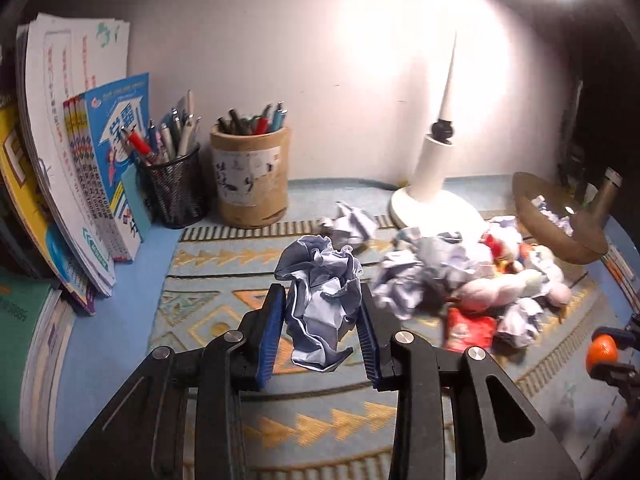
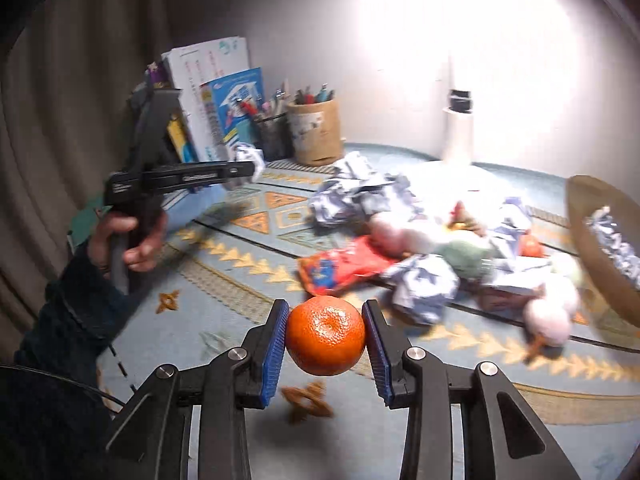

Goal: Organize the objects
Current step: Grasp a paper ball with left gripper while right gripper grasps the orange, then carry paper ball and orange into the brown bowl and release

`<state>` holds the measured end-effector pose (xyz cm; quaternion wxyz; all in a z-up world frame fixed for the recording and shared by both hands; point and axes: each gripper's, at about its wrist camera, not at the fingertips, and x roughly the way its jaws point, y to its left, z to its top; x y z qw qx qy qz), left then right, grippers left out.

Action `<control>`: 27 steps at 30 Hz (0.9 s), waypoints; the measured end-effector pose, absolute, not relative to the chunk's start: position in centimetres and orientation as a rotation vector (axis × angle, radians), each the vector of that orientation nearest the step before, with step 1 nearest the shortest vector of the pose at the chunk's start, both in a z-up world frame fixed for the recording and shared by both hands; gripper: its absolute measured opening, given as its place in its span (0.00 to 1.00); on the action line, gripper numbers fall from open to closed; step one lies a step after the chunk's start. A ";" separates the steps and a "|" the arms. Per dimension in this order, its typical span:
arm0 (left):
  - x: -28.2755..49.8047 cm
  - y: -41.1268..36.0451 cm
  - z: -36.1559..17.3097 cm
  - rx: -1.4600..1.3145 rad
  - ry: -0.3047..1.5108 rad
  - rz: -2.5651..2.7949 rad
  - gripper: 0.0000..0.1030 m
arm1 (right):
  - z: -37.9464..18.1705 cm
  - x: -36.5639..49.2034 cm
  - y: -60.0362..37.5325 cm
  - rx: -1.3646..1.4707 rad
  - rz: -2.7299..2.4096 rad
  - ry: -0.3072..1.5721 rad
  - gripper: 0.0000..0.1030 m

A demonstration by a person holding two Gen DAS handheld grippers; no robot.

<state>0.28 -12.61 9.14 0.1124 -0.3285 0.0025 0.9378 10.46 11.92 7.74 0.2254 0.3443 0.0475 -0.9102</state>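
My left gripper (image 1: pixel 322 300) is shut on a crumpled ball of white-blue paper (image 1: pixel 320 292) and holds it above the patterned mat (image 1: pixel 224 304). My right gripper (image 2: pixel 325 312) is shut on an orange mandarin (image 2: pixel 325 334), held above the mat (image 2: pixel 248 260). The mandarin also shows at the right edge of the left wrist view (image 1: pixel 601 351). The left gripper with its paper ball shows in the right wrist view (image 2: pixel 250 164). A pile of crumpled paper, snack packets and fruit (image 1: pixel 472 276) lies right of centre on the mat. A tilted brown bowl (image 1: pixel 560 220) holds some paper.
Two pen holders (image 1: pixel 252 176) and leaning books (image 1: pixel 80 184) stand at the back left. A white desk lamp (image 1: pixel 432 172) stands at the back, lit. Green books (image 1: pixel 24 344) lie at the left edge. Small pretzel-like pieces (image 2: pixel 308 398) lie on the mat.
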 end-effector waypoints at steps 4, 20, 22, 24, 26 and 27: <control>5.5 -5.4 8.6 -0.999 -0.048 2.663 0.31 | 7.7 11.4 17.6 0.977 -2.610 0.145 0.36; 9.1 7.2 2.6 -1.157 -0.059 2.627 0.35 | 2.1 10.6 25.8 1.242 -2.502 0.087 0.40; 9.3 7.4 2.6 -1.153 -0.044 2.635 0.35 | 2.2 10.9 26.2 1.238 -2.503 0.076 0.55; 9.4 7.5 2.6 -1.151 -0.029 2.641 0.36 | 2.4 11.4 26.7 1.231 -2.493 0.041 0.60; 9.4 7.6 2.6 -1.150 -0.025 2.642 0.36 | 2.5 11.7 27.0 1.225 -2.489 0.022 0.60; 9.3 7.6 2.6 -1.151 -0.030 2.642 0.36 | 2.4 11.8 27.0 1.227 -2.496 0.027 0.60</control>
